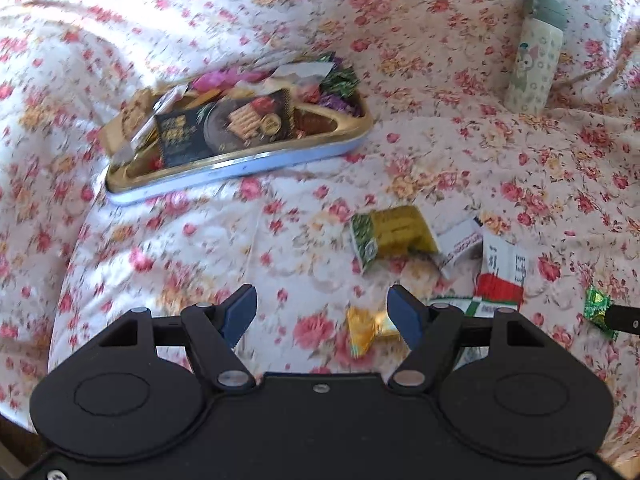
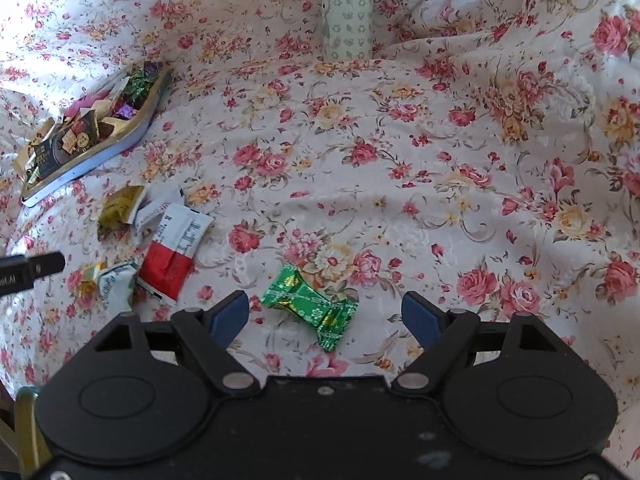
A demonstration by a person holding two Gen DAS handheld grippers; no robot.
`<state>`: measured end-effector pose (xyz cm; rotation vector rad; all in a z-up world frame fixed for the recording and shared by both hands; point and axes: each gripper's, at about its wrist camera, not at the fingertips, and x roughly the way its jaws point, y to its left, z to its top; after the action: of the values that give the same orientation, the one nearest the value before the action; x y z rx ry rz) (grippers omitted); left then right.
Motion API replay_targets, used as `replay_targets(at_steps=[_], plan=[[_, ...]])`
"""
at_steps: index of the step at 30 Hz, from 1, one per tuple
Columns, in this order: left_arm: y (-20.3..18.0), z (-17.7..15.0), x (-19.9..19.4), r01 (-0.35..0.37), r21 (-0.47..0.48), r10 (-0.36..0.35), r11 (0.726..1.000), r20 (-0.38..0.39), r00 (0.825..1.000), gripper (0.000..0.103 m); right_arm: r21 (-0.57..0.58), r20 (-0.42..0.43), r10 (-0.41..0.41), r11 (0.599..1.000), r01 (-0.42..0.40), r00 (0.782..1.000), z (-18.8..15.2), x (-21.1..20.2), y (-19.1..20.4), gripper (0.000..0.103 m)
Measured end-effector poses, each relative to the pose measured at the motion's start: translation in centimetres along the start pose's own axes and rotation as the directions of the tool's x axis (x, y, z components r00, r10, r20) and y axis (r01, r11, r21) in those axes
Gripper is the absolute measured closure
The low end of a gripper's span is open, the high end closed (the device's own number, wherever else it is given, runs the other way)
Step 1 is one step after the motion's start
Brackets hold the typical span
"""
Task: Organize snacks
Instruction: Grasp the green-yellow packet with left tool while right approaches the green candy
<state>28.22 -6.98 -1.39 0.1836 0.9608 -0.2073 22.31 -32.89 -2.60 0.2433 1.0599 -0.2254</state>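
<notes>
The left tongs (image 1: 323, 312) are spread wide and hold nothing, poised over the flowered bedsheet (image 1: 440, 128) with a gold-wrapped sweet (image 1: 366, 330) lying just inside the right blue finger (image 1: 406, 314). The right tongs (image 2: 326, 316) are also wide apart and empty, with a green foil sweet (image 2: 310, 306) lying on the sheet between the fingers, touching neither. To the left of that sweet lies a loose cluster: a red-and-white packet (image 2: 174, 250), a crumpled white wrapper (image 2: 114, 284), a small white packet (image 2: 154, 212) and an olive-gold packet (image 2: 118, 208). Farther off sits the tray (image 1: 240, 166), gold inside with a pale blue rim, heaped with snacks including a dark biscuit box (image 1: 228, 124) and purple and green foil sweets. A patterned bottle (image 1: 534, 56) with a grey-green cap stands well apart from the tray, beyond the cluster
</notes>
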Motion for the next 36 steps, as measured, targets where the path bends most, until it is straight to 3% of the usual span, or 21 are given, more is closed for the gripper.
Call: replay_targets(at_steps=[7,15,36], plan=[[-0.8,1.2,1.5,0.02,0.046,-0.022,0.999,0.05,0.998,0.029,-0.015,0.019,0.016,1.0,-0.016,1.0,0.0,0.7,0.0,0.018],[-1.8,1.3,3.8,0.039,0.141,-0.046,0.989,0.048,0.998,0.029,-0.063,0.037,0.034,0.997,-0.032,0.999,0.5,0.8,0.5,0.018],[-1.7,5.2,7.7,0.118,0.081,-0.12,0.99,0.018,0.993,0.029,-0.07,0.055,0.096,0.993,-0.092,0.994,2.0,1.9,0.2,0.018]])
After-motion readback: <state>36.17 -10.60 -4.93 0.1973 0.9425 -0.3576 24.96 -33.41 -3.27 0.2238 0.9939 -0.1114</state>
